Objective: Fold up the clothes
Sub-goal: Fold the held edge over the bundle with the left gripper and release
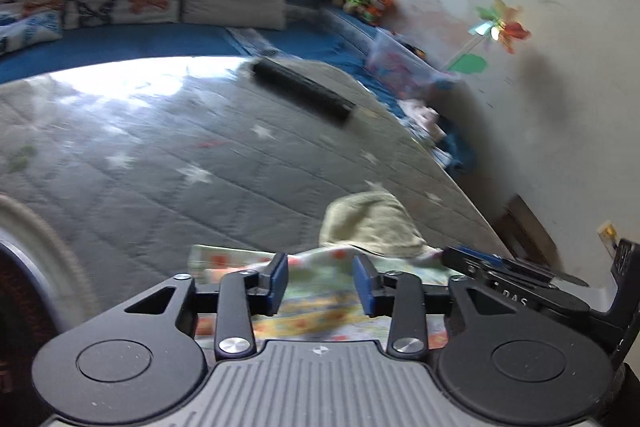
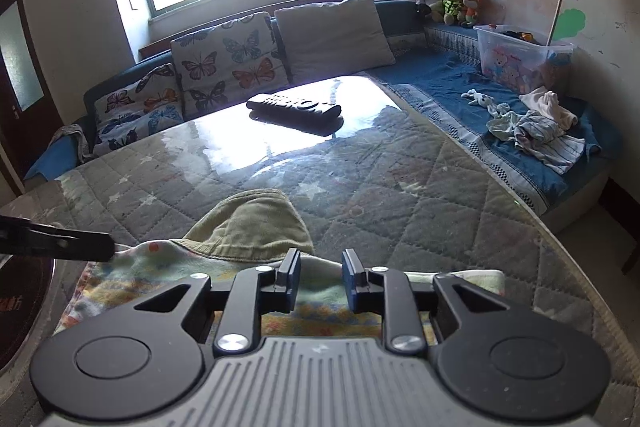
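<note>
A quilted grey table (image 2: 360, 163), glossy under window glare, fills most of the room; beyond the garment its top is bare apart from a black remote (image 2: 294, 107) near the far edge. A blue sofa (image 2: 432, 75) wraps the far and right sides, close against the table's edge, carrying butterfly cushions (image 2: 224, 63), a clear toy box (image 2: 520, 57) and loose laundry (image 2: 536, 131). The task's garment (image 2: 256, 223), olive green on one face and pastel-printed on the other, lies rumpled at the near edge. The right gripper (image 2: 320, 267) and the left gripper (image 1: 320, 273) hover over its printed side, jaws partly apart, pads clear of cloth, gripping nothing.
</note>
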